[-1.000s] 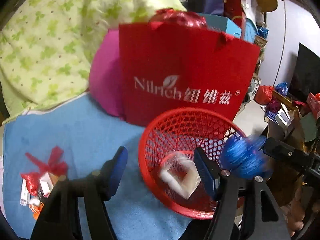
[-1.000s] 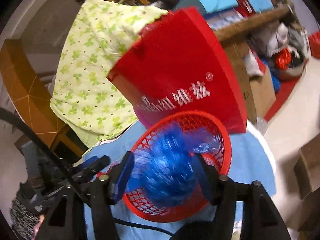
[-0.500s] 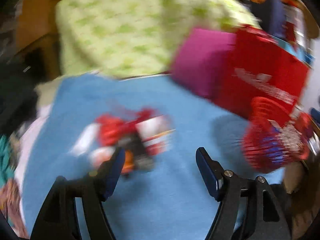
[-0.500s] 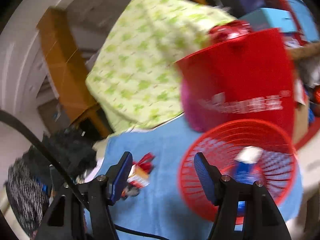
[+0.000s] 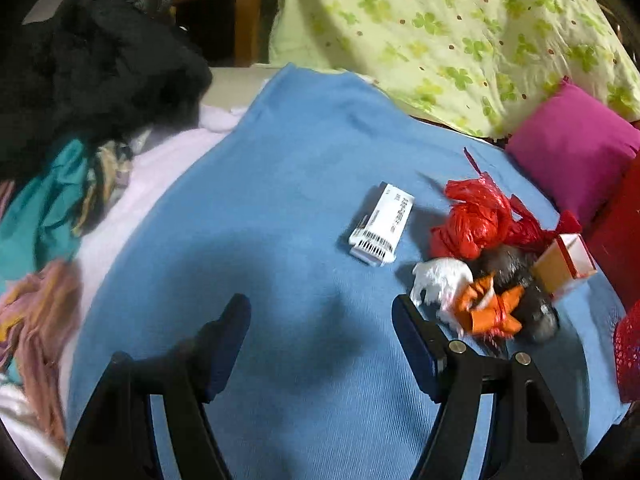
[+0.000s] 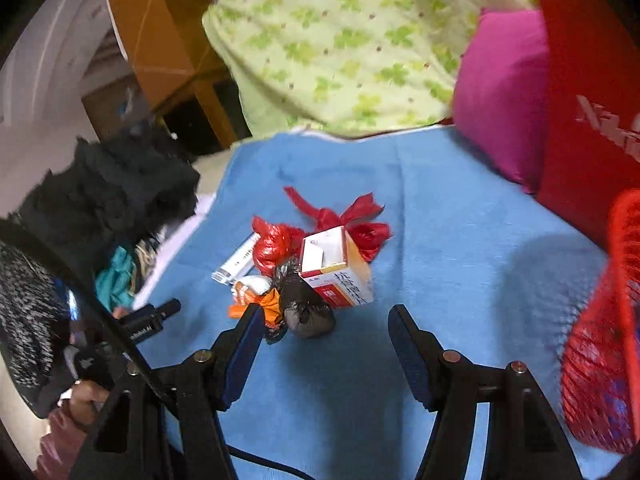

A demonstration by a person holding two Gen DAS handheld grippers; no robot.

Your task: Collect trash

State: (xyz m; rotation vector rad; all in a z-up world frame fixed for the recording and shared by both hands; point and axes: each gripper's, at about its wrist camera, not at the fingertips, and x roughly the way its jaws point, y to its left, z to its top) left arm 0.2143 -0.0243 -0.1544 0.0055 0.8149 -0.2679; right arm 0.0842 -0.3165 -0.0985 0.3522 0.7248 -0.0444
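A heap of trash lies on the blue cloth (image 5: 280, 220): a white barcoded box (image 5: 382, 224), a crumpled red plastic bag (image 5: 476, 216), a white scrap (image 5: 440, 280), an orange wrapper (image 5: 488, 308), a dark grey bag (image 6: 304, 308) and an orange-and-white carton (image 6: 336, 268). My left gripper (image 5: 320, 320) hovers open over bare cloth, left of the heap. My right gripper (image 6: 324, 328) is open just short of the dark bag, with nothing between its pads. The red mesh basket (image 6: 600, 360) stands at the right edge with blue trash inside.
A magenta cushion (image 5: 572, 152) and a red paper bag (image 6: 592, 100) stand behind the heap. A green clover quilt (image 5: 460, 28) lies at the back. Black and teal clothes (image 5: 80, 80) are piled left. A hand (image 6: 86, 400) holds the other gripper at lower left.
The blue wad left my right gripper and lies in the basket. Both grippers swung left from the basket to the trash heap, both now empty.
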